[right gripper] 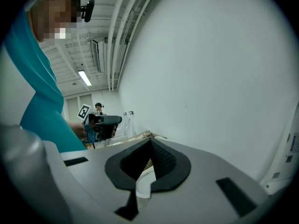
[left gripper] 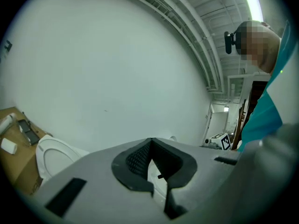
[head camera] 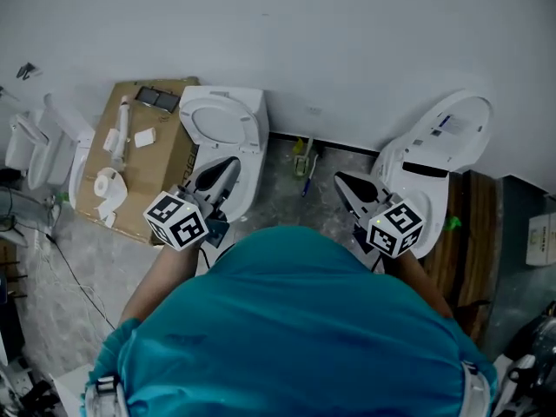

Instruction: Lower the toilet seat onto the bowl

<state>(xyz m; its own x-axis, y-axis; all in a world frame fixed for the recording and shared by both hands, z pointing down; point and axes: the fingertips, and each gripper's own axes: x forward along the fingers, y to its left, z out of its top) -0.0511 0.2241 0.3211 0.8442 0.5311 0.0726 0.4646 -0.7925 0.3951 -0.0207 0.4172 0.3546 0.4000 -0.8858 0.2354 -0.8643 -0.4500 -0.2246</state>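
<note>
Tally: 2 toilets, 2 grippers, 1 cardboard box (head camera: 165,159).
The 2 toilets are the left toilet (head camera: 228,120) and the right toilet (head camera: 443,133); the left gripper (head camera: 233,162) and right gripper (head camera: 339,177) make 2, with 1 marker cube on each. On the box lie 4 things: 1 paper roll (head camera: 109,182), 1 white tube (head camera: 122,129), 1 dark flat device (head camera: 157,99), 1 small white block (head camera: 144,137).

Left of toilet (head camera: 250,115): cardboard box (head camera: 161,168) just beside.
Right of toilet: open floor (head camera: 282,189); small clutter (head camera: 304,159) by wall (head camera: 347,33).
</note>
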